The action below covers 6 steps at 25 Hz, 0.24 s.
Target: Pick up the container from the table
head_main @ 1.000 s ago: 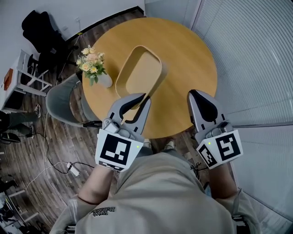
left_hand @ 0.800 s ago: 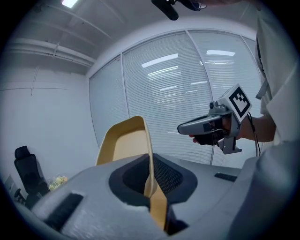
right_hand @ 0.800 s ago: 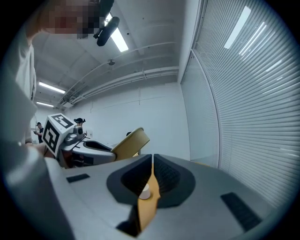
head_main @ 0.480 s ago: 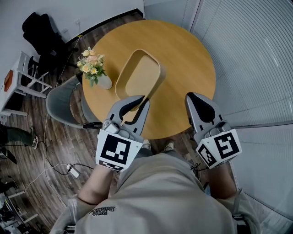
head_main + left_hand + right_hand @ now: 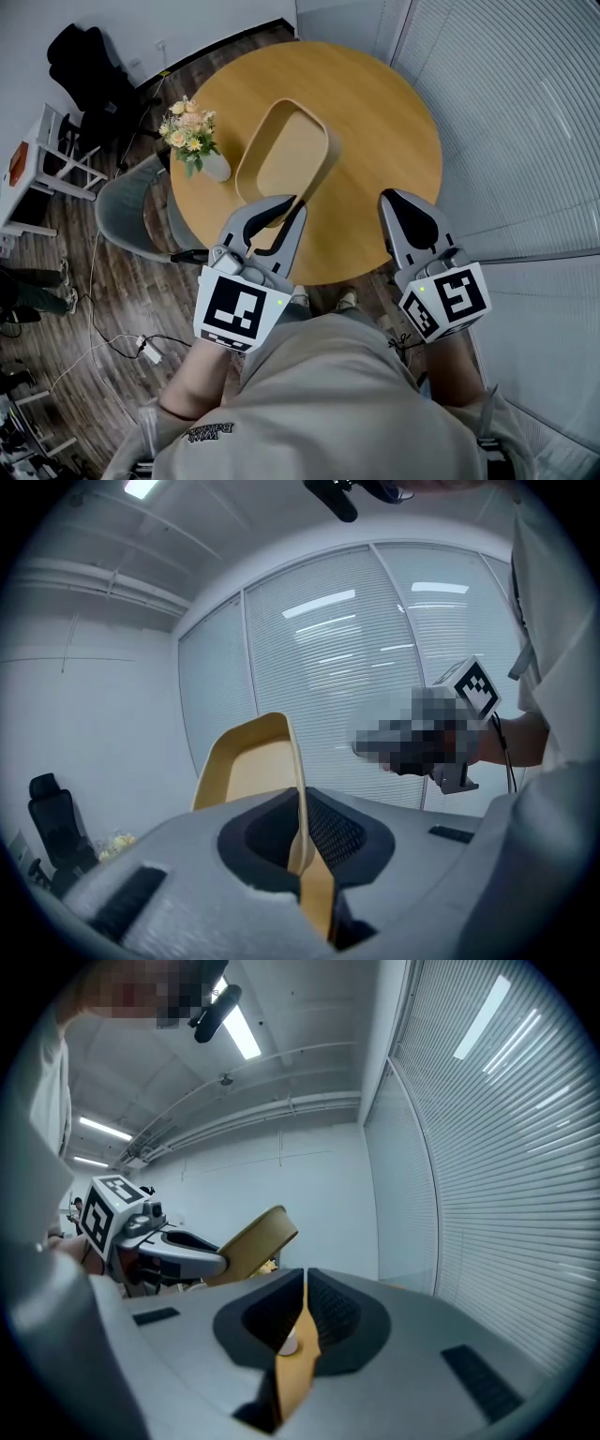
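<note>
Where left tongs (image 5: 292, 202) grip, container (image 5: 286, 155) seemingly tilts.

Head camera: high up, faces steeply down on table (image 5: 375, 122), my left gripper (image 5: 289, 204) and right gripper (image 5: 398, 195) close below. Gripper cameras: right behind my jaws, tilted upward. All three views share container (image 5: 286, 155).

**Right jaws closed; container gripped at left**

The right gripper (image 5: 304, 1279) is seen with its jaws pressed together and nothing held between them. Beyond it, at left, the left gripper (image 5: 217, 1260) is clamped on the edge of the tan container (image 5: 258, 1235), which is tilted upward. The left gripper's marker cube (image 5: 111, 1206) is turned toward the camera. Blinds (image 5: 506, 1176) are seen at right.
</note>
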Motion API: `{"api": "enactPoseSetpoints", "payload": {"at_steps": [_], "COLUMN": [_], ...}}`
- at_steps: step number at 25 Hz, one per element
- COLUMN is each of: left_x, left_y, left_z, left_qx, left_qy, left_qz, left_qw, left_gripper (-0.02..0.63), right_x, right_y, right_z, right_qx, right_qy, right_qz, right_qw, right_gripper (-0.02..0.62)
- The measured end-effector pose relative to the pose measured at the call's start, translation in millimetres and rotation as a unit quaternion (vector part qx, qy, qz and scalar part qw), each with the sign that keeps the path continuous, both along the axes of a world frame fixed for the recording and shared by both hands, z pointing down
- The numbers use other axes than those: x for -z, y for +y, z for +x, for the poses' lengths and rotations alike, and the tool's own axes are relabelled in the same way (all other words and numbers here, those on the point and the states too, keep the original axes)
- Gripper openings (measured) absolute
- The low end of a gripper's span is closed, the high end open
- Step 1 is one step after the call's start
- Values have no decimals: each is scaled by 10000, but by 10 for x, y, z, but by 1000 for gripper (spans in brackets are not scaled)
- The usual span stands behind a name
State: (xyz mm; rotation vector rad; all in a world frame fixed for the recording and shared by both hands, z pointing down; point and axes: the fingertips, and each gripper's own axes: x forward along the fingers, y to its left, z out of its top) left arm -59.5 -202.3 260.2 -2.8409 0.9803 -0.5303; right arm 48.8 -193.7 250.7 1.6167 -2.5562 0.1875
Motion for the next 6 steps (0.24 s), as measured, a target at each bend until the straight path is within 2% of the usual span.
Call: {"api": "enactPoseSetpoints", "payload": {"at_steps": [6], "left_x": [-95], "left_y": [32], "left_z": [-15], "left_qx": [45], "left_qy": [8], "left_qz": [-138], "left_qw": [9999], "left_gripper": [38], "right_x": [-50], "right_y": [11], "right_z": [-21], "right_qx": [10], "right_qy": [1], "right_qz": [-25], "right_qw": [10000], "right_gripper": [35]}}
